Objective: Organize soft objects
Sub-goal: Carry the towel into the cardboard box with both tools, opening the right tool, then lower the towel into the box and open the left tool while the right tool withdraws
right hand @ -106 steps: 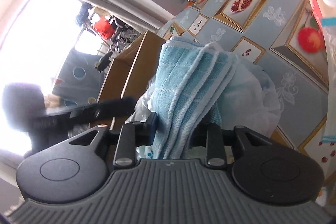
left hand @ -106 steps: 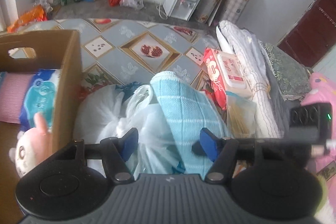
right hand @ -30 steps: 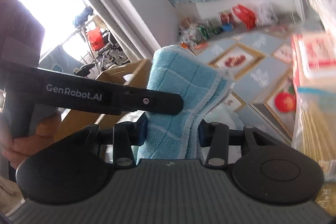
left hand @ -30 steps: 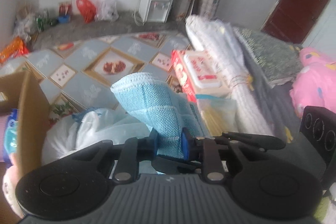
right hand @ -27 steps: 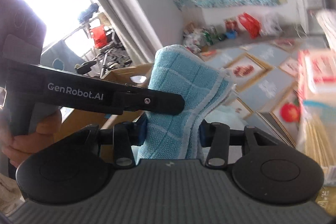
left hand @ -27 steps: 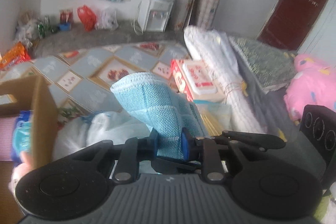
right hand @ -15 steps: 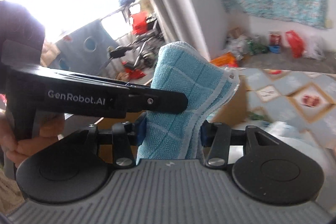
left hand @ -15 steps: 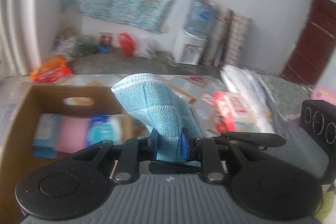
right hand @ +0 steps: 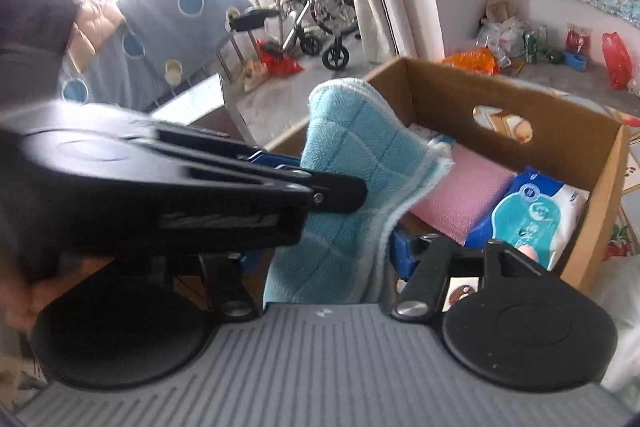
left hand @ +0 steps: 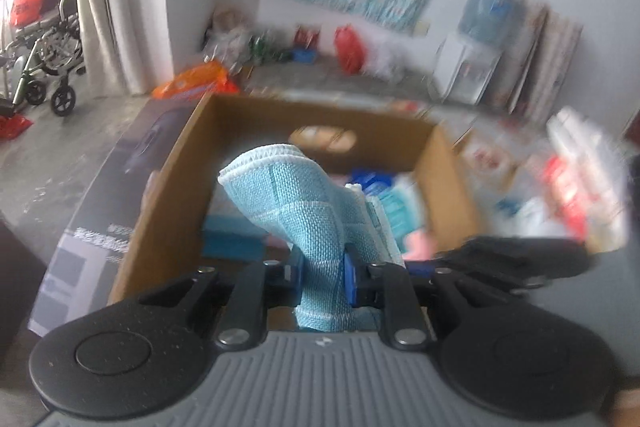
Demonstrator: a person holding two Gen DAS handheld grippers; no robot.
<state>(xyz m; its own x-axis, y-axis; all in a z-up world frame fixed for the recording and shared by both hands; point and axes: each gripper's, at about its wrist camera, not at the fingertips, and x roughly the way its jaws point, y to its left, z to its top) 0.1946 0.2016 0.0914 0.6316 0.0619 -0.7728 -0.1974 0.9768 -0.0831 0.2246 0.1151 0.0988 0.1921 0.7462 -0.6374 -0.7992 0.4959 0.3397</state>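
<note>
While the left gripper clamps the folded blue towel between its 2 blue pads, the towel stands upright over the open cardboard box; right side of this view is motion-blurred. Right wrist view: right gripper has the same towel between its fingers, whether clenched cannot be told. In the box lie a pink cloth and a tissue pack.

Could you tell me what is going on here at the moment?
A person is tidying soft items. The left claw is shut on a folded blue towel, held above an open cardboard box. The right claw also brackets the towel. The box already holds a pink cloth and a tissue pack.
</note>
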